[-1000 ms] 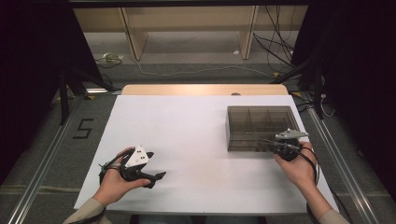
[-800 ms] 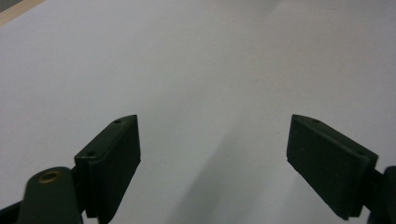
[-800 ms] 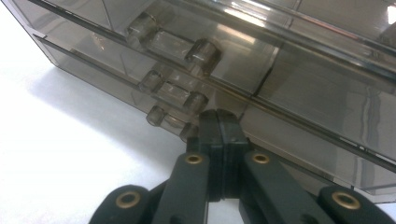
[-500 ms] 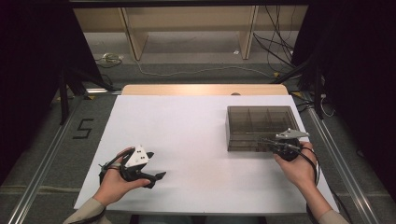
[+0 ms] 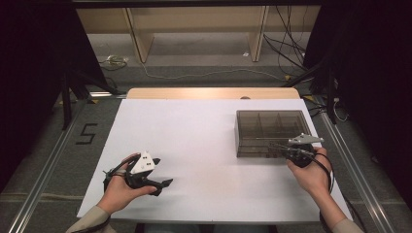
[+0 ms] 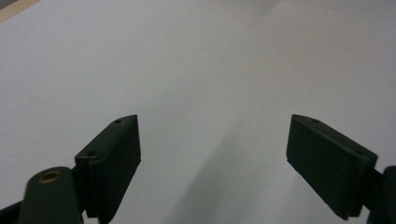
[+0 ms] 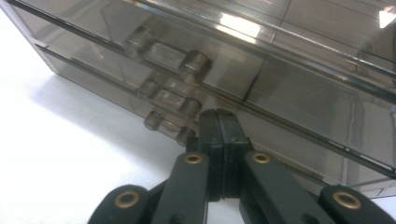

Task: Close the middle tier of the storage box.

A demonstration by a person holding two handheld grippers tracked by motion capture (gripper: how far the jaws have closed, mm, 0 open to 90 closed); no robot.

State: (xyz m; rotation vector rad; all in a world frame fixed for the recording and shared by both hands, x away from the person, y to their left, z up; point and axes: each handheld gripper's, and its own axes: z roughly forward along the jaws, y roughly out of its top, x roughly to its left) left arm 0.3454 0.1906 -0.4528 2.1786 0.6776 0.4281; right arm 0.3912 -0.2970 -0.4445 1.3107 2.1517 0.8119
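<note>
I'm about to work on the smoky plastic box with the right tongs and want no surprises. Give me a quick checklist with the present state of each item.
1. Right tongs shut, nothing between them: ok.
2. Their tips are at the near wall of the compartment box, beside the hinge-like knuckles: ok. Whether they touch the wall: cannot tell.
3. Box lies flat on the white table: ok.
4. Lid closed: looks so in the right gripper view; latched or not: cannot tell.
5. Left tongs open and holding nothing, over bare table, apart from the box: ok.
6. Contents of the compartments: cannot tell.
</note>
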